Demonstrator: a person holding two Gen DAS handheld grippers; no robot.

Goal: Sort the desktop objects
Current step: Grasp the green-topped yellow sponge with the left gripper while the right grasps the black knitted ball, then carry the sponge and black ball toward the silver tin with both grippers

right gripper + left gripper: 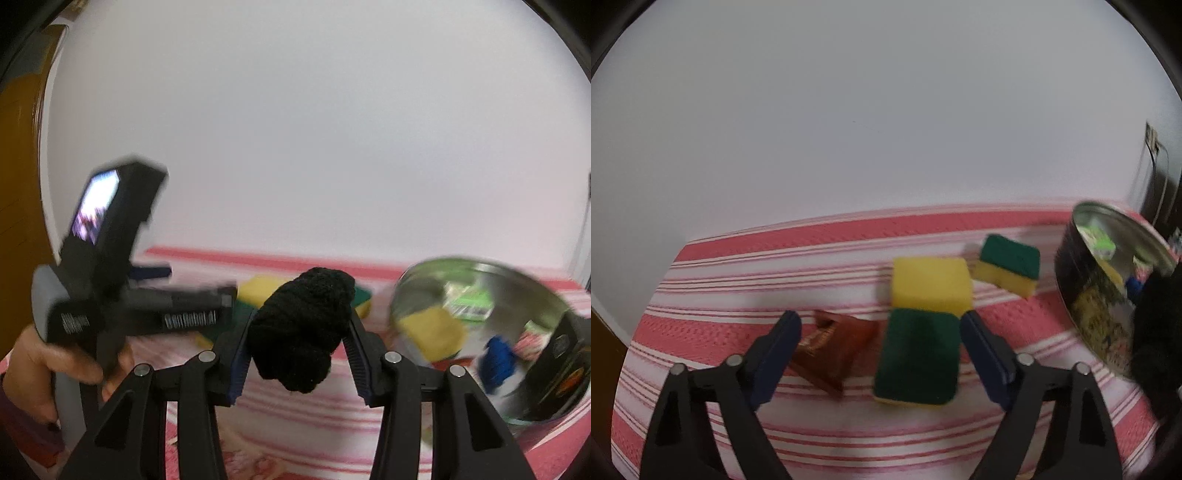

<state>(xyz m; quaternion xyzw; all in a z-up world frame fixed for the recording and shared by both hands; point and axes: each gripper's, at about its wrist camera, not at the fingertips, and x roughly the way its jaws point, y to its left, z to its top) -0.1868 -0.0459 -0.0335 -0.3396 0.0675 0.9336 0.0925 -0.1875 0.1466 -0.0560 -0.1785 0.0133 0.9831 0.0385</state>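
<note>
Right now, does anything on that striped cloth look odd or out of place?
The round metal tin is tipped up, not flat, its contents resting against the wall. The small green-topped yellow sponge also sits askew. The brown snack packet and other sponges lie flat.

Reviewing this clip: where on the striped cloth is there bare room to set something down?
Free: the striped cloth left of and behind the brown packet, and the near strip in front of the green-topped sponge. Crowded: the middle right, where the yellow sponge, the far sponge and the metal tin cluster.

No legible text on any object.
</note>
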